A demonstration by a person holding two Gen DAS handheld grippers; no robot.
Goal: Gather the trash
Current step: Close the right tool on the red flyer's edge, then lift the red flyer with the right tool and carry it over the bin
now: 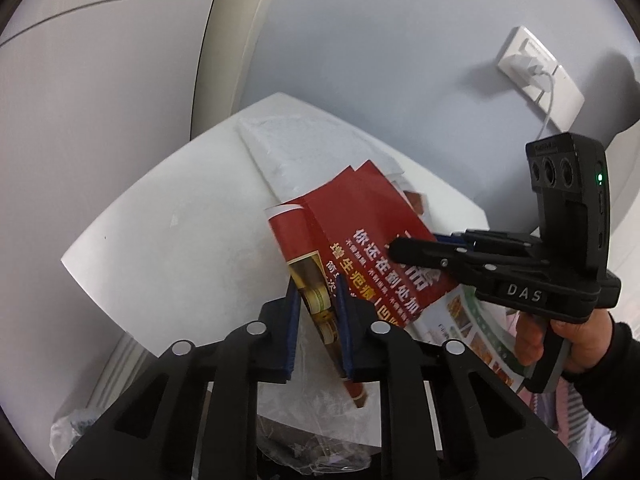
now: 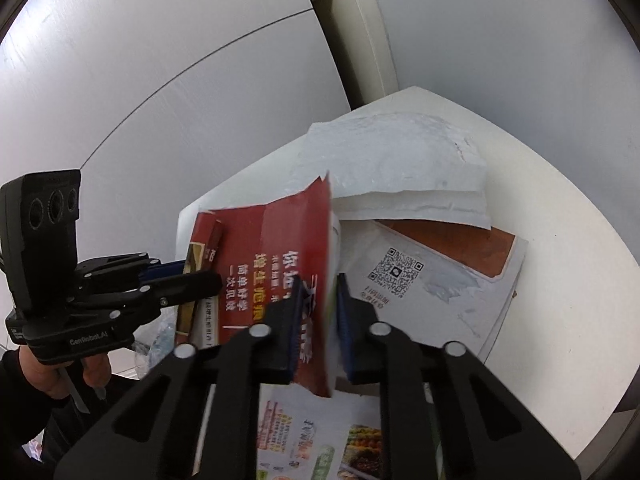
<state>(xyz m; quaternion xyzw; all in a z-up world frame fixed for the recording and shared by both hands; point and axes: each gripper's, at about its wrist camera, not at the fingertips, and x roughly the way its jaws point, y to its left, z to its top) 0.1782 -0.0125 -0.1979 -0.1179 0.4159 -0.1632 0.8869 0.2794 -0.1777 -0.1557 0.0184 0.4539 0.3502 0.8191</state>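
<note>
Left claw (image 1: 316,332), seen from its own camera at 6 o'clock, is closed on the near edge of a red leaflet (image 1: 360,240); the blue pads press the folded paper from both sides. This leaflet stands tilted up off the white bench (image 1: 160,232) and reaches toward 1 o'clock. At 3 o'clock the right claw (image 1: 396,250) comes in from the side, held by a hand (image 1: 568,344) in a dark sleeve, and its tip is clamped on the leaflet's right part. Behind the leaflet, toward 12 o'clock, lies a white padded envelope (image 1: 272,148). Under the right claw a colourful flyer (image 1: 472,320) shows. A crumpled clear plastic bag (image 1: 320,444) sits below the bench edge at 6 o'clock. On the wall at 2 o'clock is a socket with a white charger (image 1: 536,66) plugged in.

From the right wrist camera, the right claw (image 2: 318,320) at 6 o'clock grips the leaflet (image 2: 272,240) on its right edge, the sheet pinched edge-on between the pads. The left claw (image 2: 208,280) enters at 9 o'clock, held by the other hand (image 2: 48,368), and is shut on the leaflet's left side. The padded envelope (image 2: 400,160) lies at 1 o'clock on the bench (image 2: 560,220), partly over a sheet with a QR code (image 2: 440,280). The colourful flyer (image 2: 312,436) lies at 6 o'clock under the claw.
</note>
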